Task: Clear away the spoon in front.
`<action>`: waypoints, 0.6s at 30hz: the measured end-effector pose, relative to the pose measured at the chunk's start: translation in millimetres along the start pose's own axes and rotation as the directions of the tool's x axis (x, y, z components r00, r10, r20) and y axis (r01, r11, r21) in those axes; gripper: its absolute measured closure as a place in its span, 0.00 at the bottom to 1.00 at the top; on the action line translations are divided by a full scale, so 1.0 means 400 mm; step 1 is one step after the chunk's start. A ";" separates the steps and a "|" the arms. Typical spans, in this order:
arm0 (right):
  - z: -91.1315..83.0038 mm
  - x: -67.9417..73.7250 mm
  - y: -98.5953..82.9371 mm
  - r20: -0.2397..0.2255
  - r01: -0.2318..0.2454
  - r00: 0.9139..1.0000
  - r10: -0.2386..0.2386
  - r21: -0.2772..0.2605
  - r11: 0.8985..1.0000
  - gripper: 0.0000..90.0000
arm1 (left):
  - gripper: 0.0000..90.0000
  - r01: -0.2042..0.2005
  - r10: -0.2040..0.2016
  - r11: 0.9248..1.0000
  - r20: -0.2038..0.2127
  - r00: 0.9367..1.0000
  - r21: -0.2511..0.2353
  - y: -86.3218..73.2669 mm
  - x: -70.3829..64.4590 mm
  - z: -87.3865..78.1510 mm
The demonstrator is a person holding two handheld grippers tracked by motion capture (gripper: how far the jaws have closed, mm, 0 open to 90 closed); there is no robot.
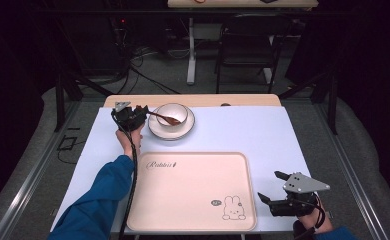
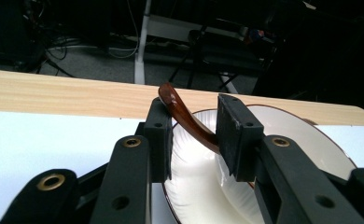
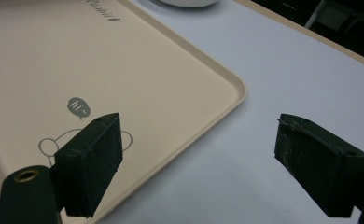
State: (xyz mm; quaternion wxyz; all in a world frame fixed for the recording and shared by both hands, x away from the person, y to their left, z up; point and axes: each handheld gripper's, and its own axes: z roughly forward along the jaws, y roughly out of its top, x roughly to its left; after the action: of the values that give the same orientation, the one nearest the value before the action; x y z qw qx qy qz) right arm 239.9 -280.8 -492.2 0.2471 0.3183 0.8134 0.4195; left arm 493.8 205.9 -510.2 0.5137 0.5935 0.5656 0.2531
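Note:
A white bowl stands on a white plate at the back of the table. A brown spoon lies in the bowl with its handle pointing left. My left gripper is at the plate's left edge. In the left gripper view, the spoon handle passes between the jaws of my left gripper; a gap shows beside it, so the gripper reads as open. My right gripper hovers open and holds nothing just off the right rim of the beige tray, near the front of the table.
The beige tray bears a rabbit drawing at its near right corner. The white table top has a wooden strip along its far edge. A chair and cables lie on the floor beyond.

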 end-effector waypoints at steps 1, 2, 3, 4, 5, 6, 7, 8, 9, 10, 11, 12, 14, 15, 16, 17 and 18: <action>0.000 0.000 0.000 0.000 0.000 1.000 0.000 0.000 1.000 0.16 | 0.76 0.000 0.000 1.000 0.000 1.000 0.000 0.000 0.000 0.000; -0.001 -0.001 0.000 0.001 0.002 1.000 -0.002 0.000 1.000 0.16 | 0.77 0.000 0.000 1.000 0.011 1.000 -0.010 0.003 -0.002 -0.005; 0.000 0.000 0.000 0.001 0.002 1.000 -0.002 -0.001 1.000 0.16 | 0.78 0.000 0.000 1.000 0.011 1.000 -0.010 0.003 -0.002 -0.005; 0.000 0.000 0.000 0.001 0.002 1.000 -0.002 -0.001 1.000 0.16 | 0.78 0.001 0.000 1.000 0.015 1.000 -0.014 0.005 -0.004 -0.008; -0.001 0.000 0.000 0.001 0.002 1.000 -0.002 0.000 1.000 0.16 | 0.80 0.005 -0.005 1.000 0.025 1.000 -0.018 0.006 -0.005 -0.011; -0.001 0.000 0.000 0.001 0.002 1.000 -0.002 0.000 1.000 0.16 | 0.80 0.005 -0.004 1.000 0.034 0.999 -0.021 0.008 -0.007 -0.013; -0.001 0.000 0.000 0.001 0.002 1.000 -0.002 0.000 1.000 0.16 | 0.81 0.003 -0.002 1.000 0.040 0.999 -0.025 0.010 -0.010 -0.016; -0.001 0.000 0.000 0.003 0.003 1.000 -0.003 -0.001 1.000 0.16 | 0.82 0.001 0.000 1.000 0.047 0.999 -0.028 0.012 -0.012 -0.018; -0.001 0.000 0.000 0.002 0.003 1.000 -0.003 0.000 1.000 0.16 | 0.83 0.006 -0.004 0.999 0.057 0.998 -0.034 0.014 -0.014 -0.020; -0.001 0.000 0.000 0.002 0.003 1.000 -0.003 -0.001 1.000 0.16 | 0.84 0.011 -0.009 0.999 0.062 0.998 -0.039 0.015 -0.015 -0.023; -0.001 0.000 0.000 0.005 0.001 1.000 -0.001 -0.002 1.000 0.16 | 0.86 0.022 -0.019 0.999 0.074 0.997 -0.042 0.017 -0.017 -0.026; -0.001 0.000 0.000 0.005 0.002 1.000 -0.002 -0.002 1.000 0.16 | 0.87 0.034 -0.030 0.998 0.094 0.995 -0.049 0.020 -0.017 -0.033; -0.001 0.000 0.000 0.005 0.002 1.000 -0.002 -0.002 1.000 0.16 | 0.88 0.039 -0.033 0.998 0.102 0.994 -0.054 0.023 -0.017 -0.037; -0.002 0.000 0.000 0.005 0.002 1.000 -0.002 -0.003 1.000 0.16 | 0.89 0.045 -0.038 0.997 0.111 0.993 -0.059 0.025 -0.018 -0.040; -0.002 0.000 0.000 0.006 0.002 1.000 -0.002 -0.003 1.000 0.16 | 0.90 0.048 -0.041 0.997 0.122 0.992 -0.059 0.028 -0.018 -0.043; -0.002 0.000 0.000 0.006 0.004 1.000 -0.004 -0.004 1.000 0.16 | 0.92 0.047 -0.038 0.997 0.130 0.991 -0.061 0.031 -0.018 -0.046; -0.002 0.000 0.000 0.006 0.004 1.000 -0.004 -0.004 1.000 0.16 | 0.92 0.055 -0.046 0.996 0.141 0.989 -0.064 0.034 -0.019 -0.048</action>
State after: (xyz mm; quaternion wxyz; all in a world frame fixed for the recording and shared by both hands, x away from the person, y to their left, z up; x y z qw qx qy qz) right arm 239.3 -281.2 -491.8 0.2508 0.3176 0.8124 0.4198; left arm 480.5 207.3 -489.4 0.5779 0.5775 0.5343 0.2168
